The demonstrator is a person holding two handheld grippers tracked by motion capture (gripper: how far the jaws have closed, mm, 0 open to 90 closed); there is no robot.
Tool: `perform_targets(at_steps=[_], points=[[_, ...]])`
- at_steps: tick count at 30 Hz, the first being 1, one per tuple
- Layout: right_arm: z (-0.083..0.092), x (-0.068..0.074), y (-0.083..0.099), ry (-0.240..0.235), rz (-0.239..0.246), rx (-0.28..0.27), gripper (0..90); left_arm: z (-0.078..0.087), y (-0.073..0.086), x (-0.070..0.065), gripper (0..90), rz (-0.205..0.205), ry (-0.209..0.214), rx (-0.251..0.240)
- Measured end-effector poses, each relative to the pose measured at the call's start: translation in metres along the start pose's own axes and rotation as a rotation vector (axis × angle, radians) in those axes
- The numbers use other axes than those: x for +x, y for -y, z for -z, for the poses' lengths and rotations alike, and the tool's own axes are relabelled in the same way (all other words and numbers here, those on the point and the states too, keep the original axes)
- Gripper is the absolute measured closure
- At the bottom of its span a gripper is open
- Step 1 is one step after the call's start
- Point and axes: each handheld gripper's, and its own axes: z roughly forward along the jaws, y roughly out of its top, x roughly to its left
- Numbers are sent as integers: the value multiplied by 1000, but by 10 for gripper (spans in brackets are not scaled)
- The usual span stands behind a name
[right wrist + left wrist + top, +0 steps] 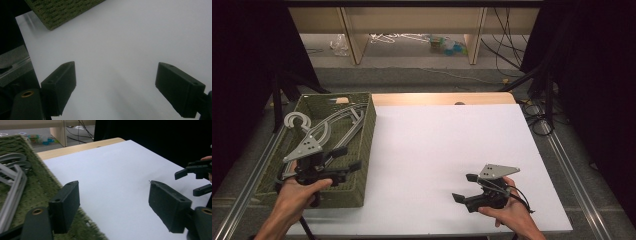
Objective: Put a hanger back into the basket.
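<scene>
A green woven basket (368, 131) stands at the table's left with several grey clothes hangers (337, 117) lying in it. My left gripper (349, 158) hovers over the basket's near right part, pointing right toward the white surface. Its jaws stand open with nothing between them. In the left gripper view the left gripper (113, 186) looks across the basket's edge (37, 182) and the hangers (12, 182). My right gripper (463, 187) sits low at the front right, open and empty, pointing left. The right gripper (115, 66) faces bare white table, with the basket's corner (62, 10) far off.
The white tabletop (447, 145) stretches between the two grippers, with a wooden strip (442, 98) at its back edge. Metal rails run along both sides of the table. Black curtains close in left and right. Wooden shelving and cables lie on the floor beyond.
</scene>
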Motion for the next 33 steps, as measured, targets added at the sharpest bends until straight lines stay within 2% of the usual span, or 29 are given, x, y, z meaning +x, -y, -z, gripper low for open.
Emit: perform_targets(at_steps=[1, 2, 5, 6, 8, 10, 14, 17, 20, 23, 26, 27, 28, 29, 31, 33], points=[[0, 0, 0, -1, 2, -6, 176, -3, 0, -4, 230, 1, 27, 1], [0, 0, 0, -5, -3, -13, 173, -4, 1, -7, 216, 7, 21, 1], [-1, -1, 0, 9, -8, -33, 170, -9, 1, -17, 173, -38, 16, 4], [1, -1, 0, 2, -4, -42, 169, -11, 1, -21, 170, -50, 29, 4], [2, -1, 0, 8, -10, -62, 169, -14, 1, -25, 174, -36, 49, 6], [2, -2, -1, -3, -16, -69, 169, -19, 4, -32, 182, -53, 57, 11], [5, -2, -1, 8, -11, -74, 169, -28, 10, -42, 186, -70, 79, 12], [5, -2, -1, 9, -9, -75, 169, -34, 15, -51, 186, -74, 104, 23], [4, -3, -1, 16, -10, -76, 170, -41, 22, -59, 186, -107, 125, 33], [4, -2, 0, 14, -10, -81, 170, -46, 29, -65, 184, -95, 141, 30], [4, -1, 0, 11, -11, -76, 170, -51, 40, -68, 182, -105, 155, 35], [4, 0, -1, 12, -13, -72, 170, -51, 45, -69, 182, -140, 149, 60], [4, 2, -1, 11, -9, -74, 170, -51, 46, -69, 182, -140, 161, 67], [4, 3, 0, -3, -15, -80, 170, -50, 48, -68, 181, -108, 171, 62], [5, 4, 0, -2, -18, -90, 170, -50, 50, -69, 181, -75, 169, 53], [5, 5, 0, 3, -18, -91, 170, -48, 52, -72, 180, -98, 149, 64]])
